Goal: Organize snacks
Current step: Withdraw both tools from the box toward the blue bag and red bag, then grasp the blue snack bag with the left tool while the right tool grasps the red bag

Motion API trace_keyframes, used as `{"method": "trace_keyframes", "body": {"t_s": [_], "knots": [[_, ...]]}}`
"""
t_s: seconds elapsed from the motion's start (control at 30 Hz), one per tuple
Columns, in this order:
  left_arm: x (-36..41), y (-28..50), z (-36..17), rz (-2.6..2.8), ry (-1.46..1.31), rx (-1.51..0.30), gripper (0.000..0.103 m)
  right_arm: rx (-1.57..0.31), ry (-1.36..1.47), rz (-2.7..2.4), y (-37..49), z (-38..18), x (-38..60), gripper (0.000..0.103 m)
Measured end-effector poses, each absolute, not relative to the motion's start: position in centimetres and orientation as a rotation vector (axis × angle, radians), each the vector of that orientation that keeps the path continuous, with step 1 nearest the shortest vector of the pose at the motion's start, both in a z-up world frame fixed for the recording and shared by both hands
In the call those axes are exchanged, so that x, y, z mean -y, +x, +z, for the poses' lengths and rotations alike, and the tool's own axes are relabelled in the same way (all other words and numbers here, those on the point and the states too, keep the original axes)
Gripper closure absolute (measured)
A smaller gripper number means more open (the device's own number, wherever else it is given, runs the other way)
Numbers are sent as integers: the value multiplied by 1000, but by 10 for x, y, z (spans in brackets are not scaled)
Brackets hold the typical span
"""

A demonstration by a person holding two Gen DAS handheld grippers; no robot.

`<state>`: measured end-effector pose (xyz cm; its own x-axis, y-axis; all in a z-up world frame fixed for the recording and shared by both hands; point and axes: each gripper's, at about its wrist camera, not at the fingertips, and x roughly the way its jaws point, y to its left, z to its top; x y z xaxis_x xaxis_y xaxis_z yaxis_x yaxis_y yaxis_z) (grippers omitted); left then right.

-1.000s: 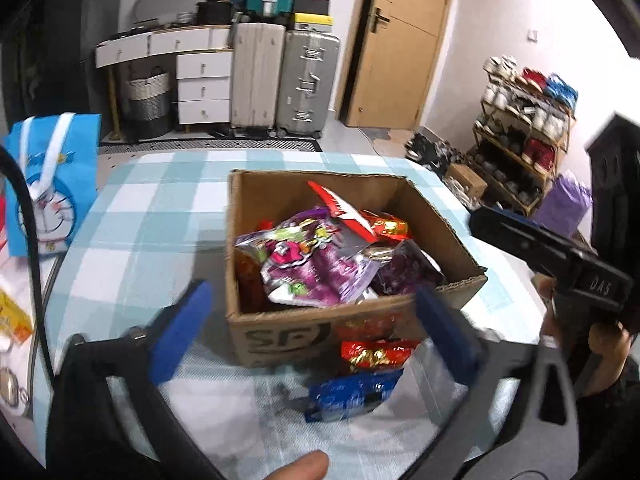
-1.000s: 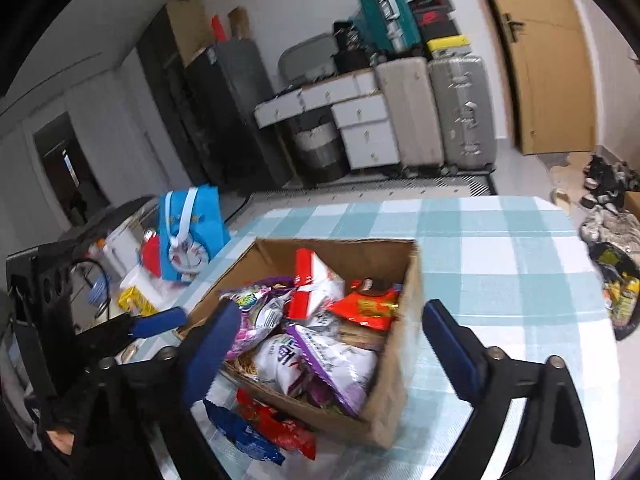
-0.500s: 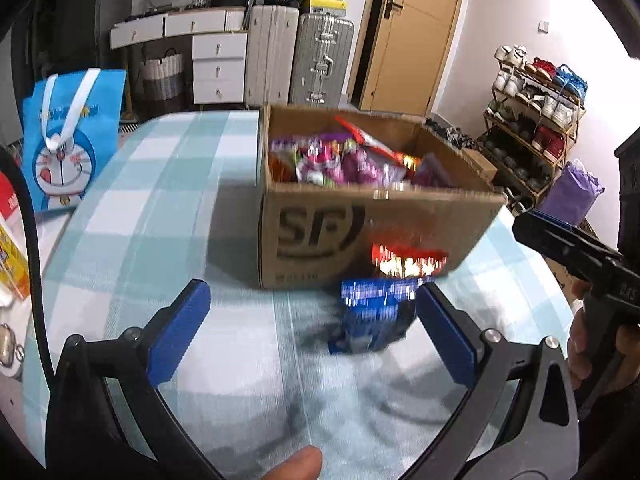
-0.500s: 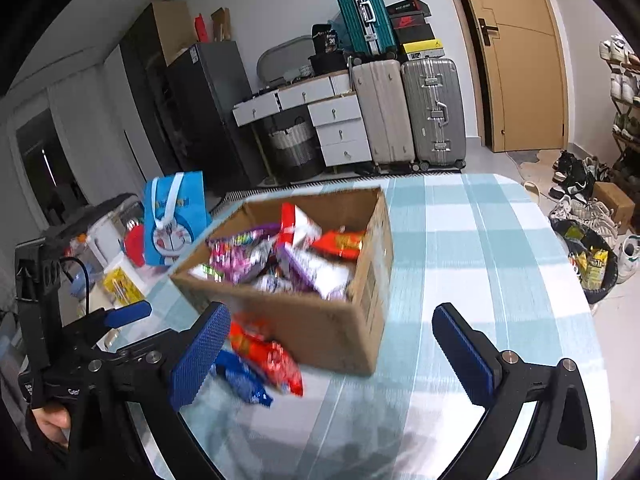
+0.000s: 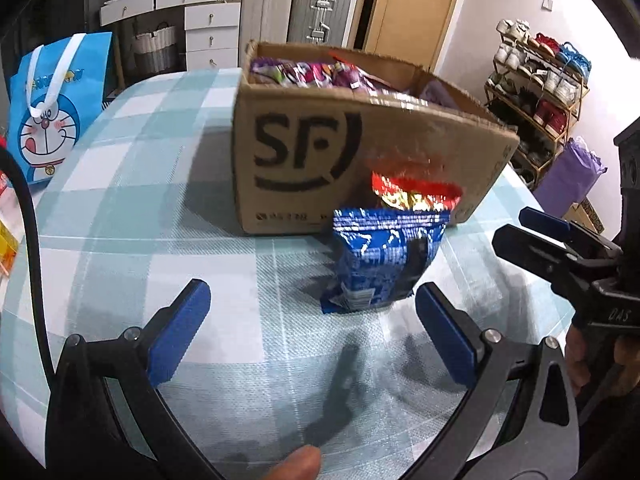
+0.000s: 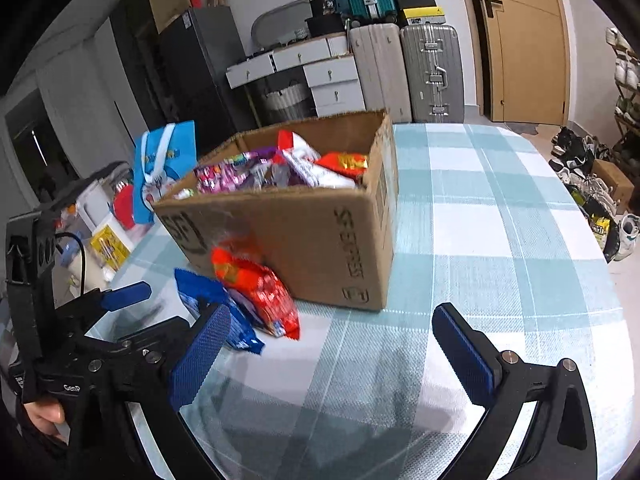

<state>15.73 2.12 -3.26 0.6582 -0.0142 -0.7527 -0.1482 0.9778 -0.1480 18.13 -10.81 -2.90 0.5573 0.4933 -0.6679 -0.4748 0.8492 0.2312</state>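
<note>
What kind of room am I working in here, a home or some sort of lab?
Most likely a lived-in home, perhaps a dining or entry area. A checked tablecloth covers the table, suitcases stand against the wall by a wooden door, and a rack of shoes sits to one side.

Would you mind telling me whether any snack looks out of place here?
Yes: a blue packet and a red packet lie on the tablecloth against the cardboard box, while the other snacks sit inside it.
</note>
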Motion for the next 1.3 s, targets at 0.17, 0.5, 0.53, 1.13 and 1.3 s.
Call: {"method": "trace_keyframes", "body": {"t_s": [0.17, 0.5, 0.53, 1.13, 1.3], "knots": [[-16, 167, -42, 95, -207, -864, 1, -806, 28, 573, 182, -40, 111, 1], [-5, 177, -52, 72, -220, -874, 1, -800, 4, 574, 185, -51, 110, 0], [-4, 177, -51, 70, -221, -875, 1, -802, 3, 571, 185, -51, 111, 0], [7, 192, -51, -59, -293, -850, 59, -812, 21, 546, 187, -50, 121, 1], [6, 182, -45, -47, -281, -832, 59, -815, -7, 545, 183, -48, 116, 1]]}}
